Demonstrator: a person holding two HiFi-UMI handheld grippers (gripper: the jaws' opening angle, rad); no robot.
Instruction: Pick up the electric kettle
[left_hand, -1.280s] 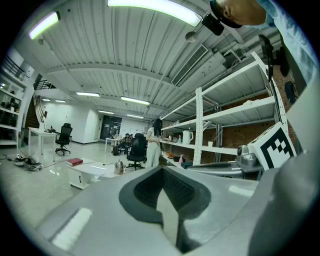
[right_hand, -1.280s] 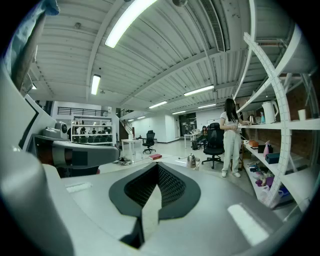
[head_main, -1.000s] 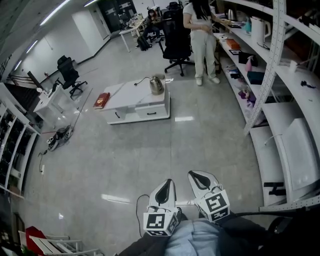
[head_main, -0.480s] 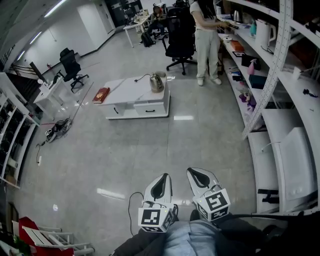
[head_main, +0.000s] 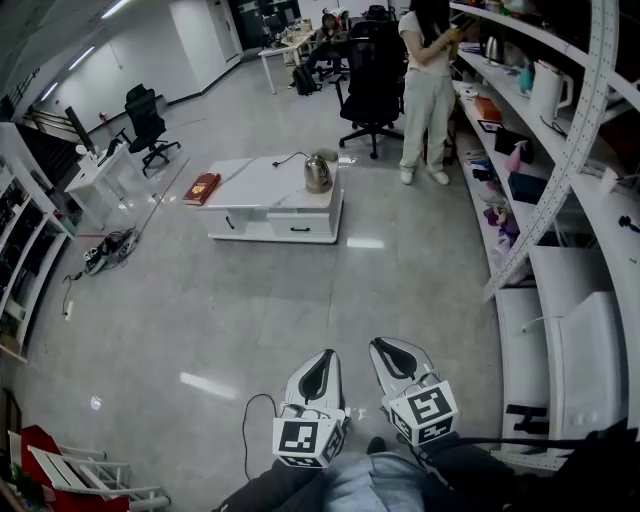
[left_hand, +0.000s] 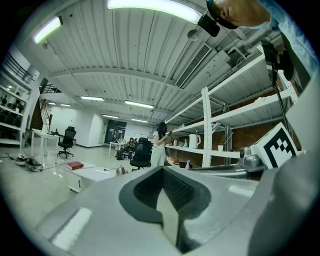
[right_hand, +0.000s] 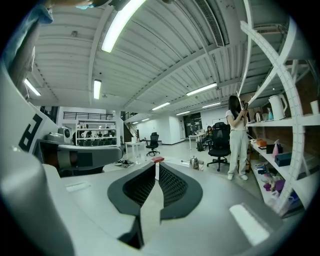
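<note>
A steel electric kettle (head_main: 318, 173) stands on a low white table (head_main: 260, 200) far ahead across the floor, its cord trailing over the tabletop. It shows small in the left gripper view (left_hand: 120, 170) and in the right gripper view (right_hand: 193, 162). Both grippers are held side by side low in the head view, far short of the table. My left gripper (head_main: 324, 362) has its jaws together and holds nothing. My right gripper (head_main: 390, 352) has just been opening by a hair; its jaws still look together, with nothing between them.
A red book (head_main: 201, 188) lies on the table's left end. A person (head_main: 425, 90) stands at the long white shelving (head_main: 560, 200) on the right, beside a black office chair (head_main: 372, 80). Another chair (head_main: 148, 120) and desks stand at the left. A thin cable (head_main: 250, 440) lies on the floor.
The head view has advanced: the table and kettle sit slightly lower and nearer, and the shelving has slid past on the right. Both grippers keep their place side by side.
</note>
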